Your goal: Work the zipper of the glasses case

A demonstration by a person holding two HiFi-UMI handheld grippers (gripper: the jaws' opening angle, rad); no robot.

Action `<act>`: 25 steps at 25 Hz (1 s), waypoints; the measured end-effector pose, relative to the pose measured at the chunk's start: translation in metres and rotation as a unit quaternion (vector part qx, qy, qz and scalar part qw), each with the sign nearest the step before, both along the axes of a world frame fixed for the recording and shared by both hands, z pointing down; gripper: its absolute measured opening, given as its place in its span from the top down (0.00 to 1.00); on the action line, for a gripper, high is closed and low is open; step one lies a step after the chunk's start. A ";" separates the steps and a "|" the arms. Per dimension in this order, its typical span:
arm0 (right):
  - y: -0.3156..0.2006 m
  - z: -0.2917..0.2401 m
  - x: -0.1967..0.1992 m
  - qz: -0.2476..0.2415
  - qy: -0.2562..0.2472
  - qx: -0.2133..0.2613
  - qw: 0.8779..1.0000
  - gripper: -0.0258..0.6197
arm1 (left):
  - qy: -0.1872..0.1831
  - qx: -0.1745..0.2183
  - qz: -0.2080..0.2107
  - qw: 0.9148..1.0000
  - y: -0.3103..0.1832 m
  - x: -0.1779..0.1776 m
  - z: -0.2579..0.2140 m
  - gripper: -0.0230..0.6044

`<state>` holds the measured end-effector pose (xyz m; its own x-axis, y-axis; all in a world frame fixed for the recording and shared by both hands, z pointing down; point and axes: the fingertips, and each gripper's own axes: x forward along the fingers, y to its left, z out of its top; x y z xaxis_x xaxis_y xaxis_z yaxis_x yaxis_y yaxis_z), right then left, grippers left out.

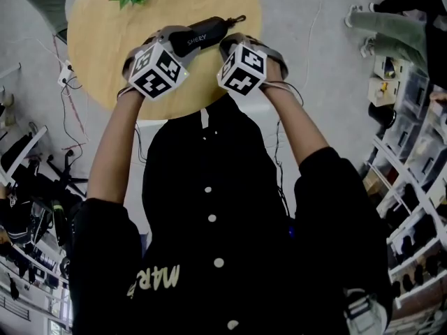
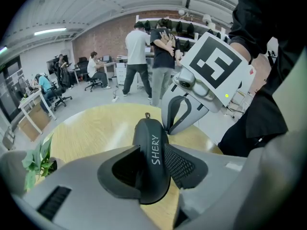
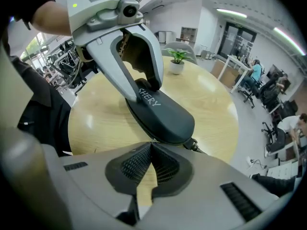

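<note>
Left gripper (image 2: 152, 166) is clamped across one end of the black SHERY glasses case (image 3: 163, 114), which it holds over the round wooden table (image 3: 211, 95). Right gripper (image 3: 151, 145) is pinched tight at the seam, looks like on the tiny zipper pull (image 3: 151, 141). My worry: that sliver pops out of the tips, or the case twists in the one-end grip when tugged. Potted plant (image 3: 177, 61) sits well apart, so nothing's blocking.
</note>
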<state>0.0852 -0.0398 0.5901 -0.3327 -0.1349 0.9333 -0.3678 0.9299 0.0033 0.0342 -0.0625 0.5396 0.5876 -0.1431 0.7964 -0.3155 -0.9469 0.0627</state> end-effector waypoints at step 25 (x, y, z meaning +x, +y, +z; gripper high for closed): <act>0.023 0.000 -0.059 0.139 -0.058 0.003 0.989 0.95 | -0.037 -0.082 0.014 0.996 -0.001 0.001 0.003 0.72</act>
